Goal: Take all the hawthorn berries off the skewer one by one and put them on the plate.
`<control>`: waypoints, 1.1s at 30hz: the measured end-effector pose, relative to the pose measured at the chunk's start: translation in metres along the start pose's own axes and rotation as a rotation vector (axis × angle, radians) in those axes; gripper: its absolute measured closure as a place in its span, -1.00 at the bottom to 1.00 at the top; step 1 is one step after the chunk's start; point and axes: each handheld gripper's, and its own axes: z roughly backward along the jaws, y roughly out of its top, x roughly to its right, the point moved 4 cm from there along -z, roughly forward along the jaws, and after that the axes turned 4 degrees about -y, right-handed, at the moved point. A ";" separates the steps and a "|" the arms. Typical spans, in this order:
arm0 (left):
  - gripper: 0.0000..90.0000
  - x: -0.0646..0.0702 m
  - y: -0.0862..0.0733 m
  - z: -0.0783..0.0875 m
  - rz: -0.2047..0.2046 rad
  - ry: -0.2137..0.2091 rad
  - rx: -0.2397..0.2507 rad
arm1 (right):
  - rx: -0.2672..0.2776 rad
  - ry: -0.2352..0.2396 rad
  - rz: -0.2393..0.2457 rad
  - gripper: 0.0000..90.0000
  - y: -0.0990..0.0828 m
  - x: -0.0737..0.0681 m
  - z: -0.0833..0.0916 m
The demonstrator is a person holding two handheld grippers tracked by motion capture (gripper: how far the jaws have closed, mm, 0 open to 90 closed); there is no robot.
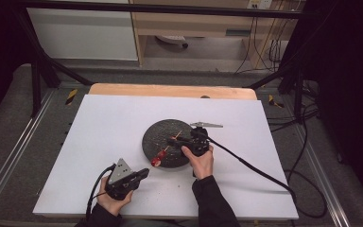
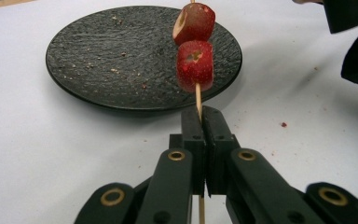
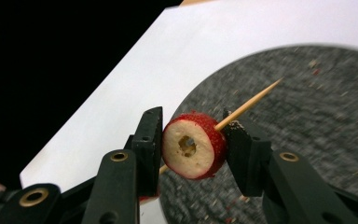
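So the left tool is clamped tight on a thin wooden skewer carrying two red cored fruit pieces, held above the near rim of the round black textured plate. The right tool is pinching a third red cored fruit slice over that plate on the white tabletop, with the skewer's tip beside it.
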 end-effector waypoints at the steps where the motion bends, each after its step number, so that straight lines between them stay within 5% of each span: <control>1: 0.97 0.000 0.000 0.001 -0.001 -0.001 0.003 | 0.005 -0.004 0.001 0.34 0.002 0.001 0.001; 18: 0.97 -0.006 -0.001 0.009 0.012 0.002 0.022 | 0.087 -0.122 0.050 0.34 0.049 0.036 0.014; 33: 0.97 -0.017 -0.001 0.014 0.059 0.009 0.038 | -0.054 -0.140 0.101 0.33 0.004 0.044 -0.028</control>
